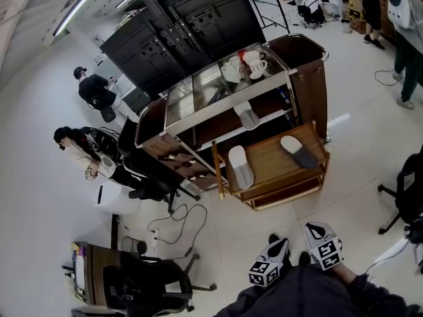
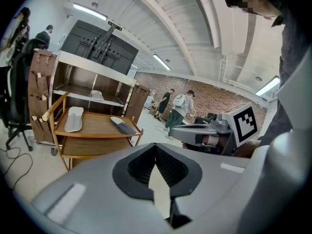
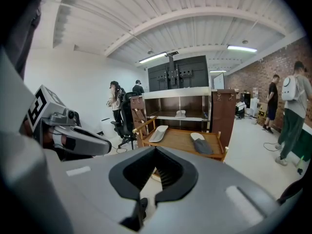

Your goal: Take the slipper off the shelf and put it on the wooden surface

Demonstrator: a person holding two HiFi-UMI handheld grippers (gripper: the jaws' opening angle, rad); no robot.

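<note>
Left gripper point(image 2: 156, 151): jaws closed together with nothing between them; held low at 6 o'clock in the head view, close to the person's body.
Right gripper point(image 3: 155, 154): jaws also closed and empty; just beside the left one, on its 3 o'clock side.
Shelf slipper point(image 1: 248, 115): pale, lying on the brown middle shelf point(image 1: 221, 129) of the trolley, at 12 o'clock from the grippers and well apart from both.
Wooden surface point(image 1: 268, 160): top of the low wooden cart in front of the trolley.
White slipper point(image 1: 240, 166): on the wood at its 9 o'clock end.
Grey slipper point(image 1: 299, 151): on the wood at its 3 o'clock end, apart from the white one.
White cups point(image 1: 254, 63): on the trolley's top deck.
</note>
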